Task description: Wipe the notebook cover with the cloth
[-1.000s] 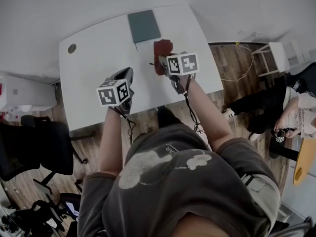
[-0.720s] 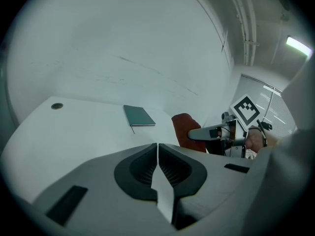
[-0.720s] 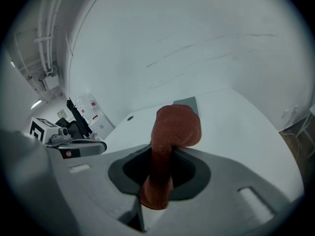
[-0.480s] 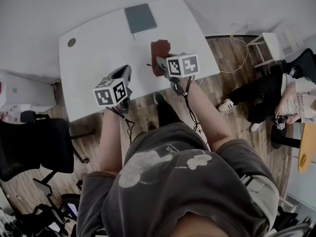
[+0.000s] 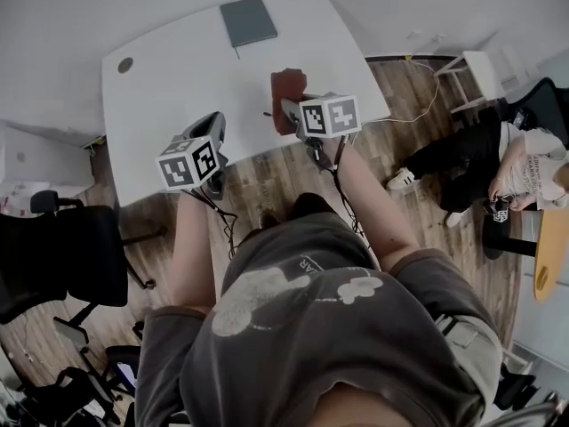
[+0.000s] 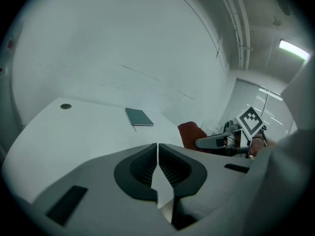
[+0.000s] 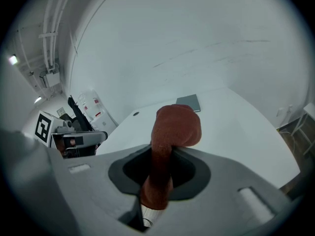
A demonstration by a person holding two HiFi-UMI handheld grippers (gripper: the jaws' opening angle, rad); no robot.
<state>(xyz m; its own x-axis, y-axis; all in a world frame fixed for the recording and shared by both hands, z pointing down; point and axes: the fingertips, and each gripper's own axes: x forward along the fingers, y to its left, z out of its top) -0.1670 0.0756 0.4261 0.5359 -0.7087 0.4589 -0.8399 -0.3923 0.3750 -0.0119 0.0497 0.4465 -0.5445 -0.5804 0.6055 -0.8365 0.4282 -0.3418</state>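
Notebook: a dark closed notebook (image 5: 248,20) is seen lying flat near the far edge of the white table (image 5: 169,87), well apart from both grippers.
Cloth: a rust-red cloth (image 7: 173,127) is held bunched above the near part of the table, with a rounded fold standing out past the jaws.
Right gripper (image 5: 288,111): its jaws are clamped on the cloth.
Left gripper (image 6: 157,154): its jaws are pressed together with nothing between them, and it is held over the table's near edge.
Cloth handling: it is judged soft, light and limp, so it is best gripped at the bunched middle, with the fold left free as a wiping pad.
Notebook handling: it is judged light and thin, and likely to slide on the smooth top, so a corner could be pinned by the left gripper.
Progress: the cover is not yet touched by the cloth.
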